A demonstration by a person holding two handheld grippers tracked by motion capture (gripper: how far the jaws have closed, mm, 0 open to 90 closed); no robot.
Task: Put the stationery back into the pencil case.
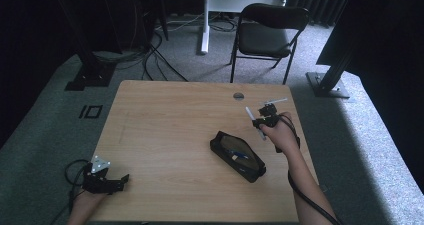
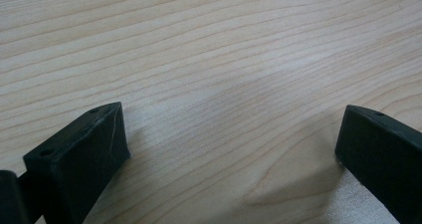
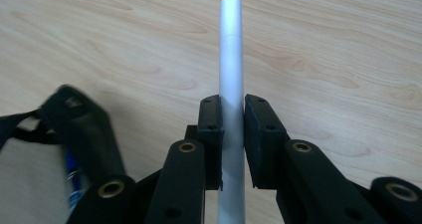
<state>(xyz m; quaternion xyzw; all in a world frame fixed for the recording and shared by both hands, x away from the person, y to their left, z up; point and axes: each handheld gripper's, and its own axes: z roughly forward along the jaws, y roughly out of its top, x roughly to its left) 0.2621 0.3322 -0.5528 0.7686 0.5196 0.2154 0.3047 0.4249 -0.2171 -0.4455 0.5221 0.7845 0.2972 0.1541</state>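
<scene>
A white pen (image 3: pixel 232 59) is clamped between the jaws of my right gripper (image 3: pixel 232 115), pointing up and away from me. In the high view that pen (image 1: pixel 249 113) sticks out of the right gripper (image 1: pixel 262 122) above the table's right side. A black pencil case (image 1: pixel 238 156) lies open just left of and below the hand, with a blue pen (image 1: pixel 241 155) inside; its dark edge (image 3: pixel 82 129) appears at the lower left of the right gripper view. My left gripper (image 1: pixel 122 181) rests at the table's front left corner, jaws wide apart over bare wood (image 2: pixel 234 134).
The wooden table (image 1: pixel 165 130) has a small round grommet (image 1: pixel 238 95) near its far edge. A black chair (image 1: pixel 267 32) stands behind the table, with cables and dark stand legs on the grey carpet.
</scene>
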